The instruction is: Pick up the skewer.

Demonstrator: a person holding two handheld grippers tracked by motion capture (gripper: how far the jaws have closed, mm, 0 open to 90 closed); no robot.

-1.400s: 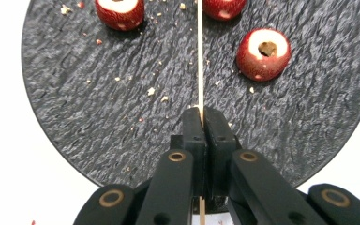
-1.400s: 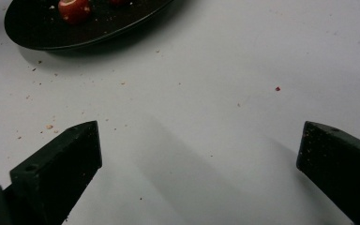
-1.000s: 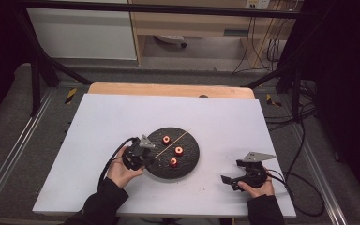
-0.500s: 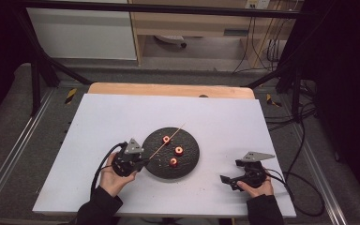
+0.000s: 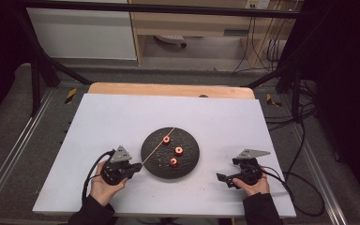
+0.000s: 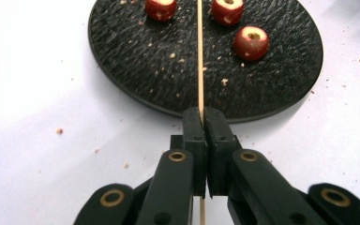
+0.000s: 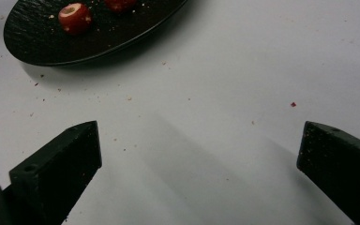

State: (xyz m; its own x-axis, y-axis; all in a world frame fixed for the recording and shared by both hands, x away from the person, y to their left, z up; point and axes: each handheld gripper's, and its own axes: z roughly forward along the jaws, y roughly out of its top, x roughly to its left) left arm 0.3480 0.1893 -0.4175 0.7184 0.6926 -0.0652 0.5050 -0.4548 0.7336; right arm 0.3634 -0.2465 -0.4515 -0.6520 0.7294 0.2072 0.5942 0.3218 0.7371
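Observation:
A black round plate [image 5: 187, 159] [image 6: 136, 56] [image 7: 42, 42] lies mid-table with three red cored fruits on it [image 5: 166, 139] [image 5: 178, 150] [image 5: 173, 162]. My left gripper [image 5: 138, 167] [image 6: 206, 115] sits just off the plate's left near edge, shut on a thin wooden skewer [image 5: 157, 146] [image 6: 199, 56]. The skewer reaches across the plate and passes between two far fruits [image 6: 160, 8] [image 6: 227, 10] without piercing either. A third fruit [image 6: 251, 42] lies to its right. My right gripper [image 5: 222, 179] [image 7: 199, 140] rests open on the table right of the plate, nothing between its jaws.
The white table top [image 5: 122, 117] carries scattered crumbs around the plate. A wooden strip [image 5: 168, 89] runs along its far edge. Cables [image 5: 286, 183] trail off the right side, and metal frame rails [image 5: 9, 154] flank the table.
My left gripper has drawn back leftward and toward the person, from over the plate's left part to just off its rim, taking the skewer along. The right gripper has stayed put.

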